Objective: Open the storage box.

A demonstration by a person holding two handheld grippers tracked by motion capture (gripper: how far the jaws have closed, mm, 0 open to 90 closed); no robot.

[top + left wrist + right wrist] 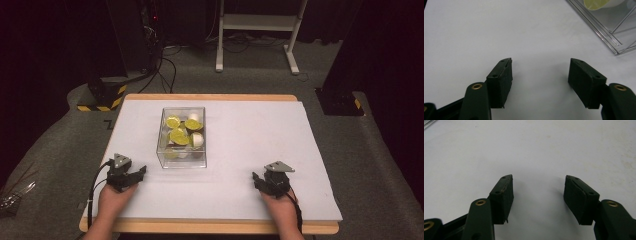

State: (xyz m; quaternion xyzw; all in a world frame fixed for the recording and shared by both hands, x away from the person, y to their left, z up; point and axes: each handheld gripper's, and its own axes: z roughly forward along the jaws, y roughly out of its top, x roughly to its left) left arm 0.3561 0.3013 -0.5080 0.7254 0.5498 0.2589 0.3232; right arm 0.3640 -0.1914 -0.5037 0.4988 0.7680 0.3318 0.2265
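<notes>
The high view looked forward and down from above the person's side, taking in the whole white table (240, 150) with the clear box (182, 137) near its middle. The left gripper view sat low and close over the tabletop, facing along its own jaws, and shared the box's corner (609, 30) with the high view. The right gripper view, equally low and close, shared bare tabletop (536, 150).

A dim lab: a white-topped table (250, 150) on grey carpet (200, 75), cables (165, 65) and hazard-striped stand bases (102, 97) behind.
</notes>
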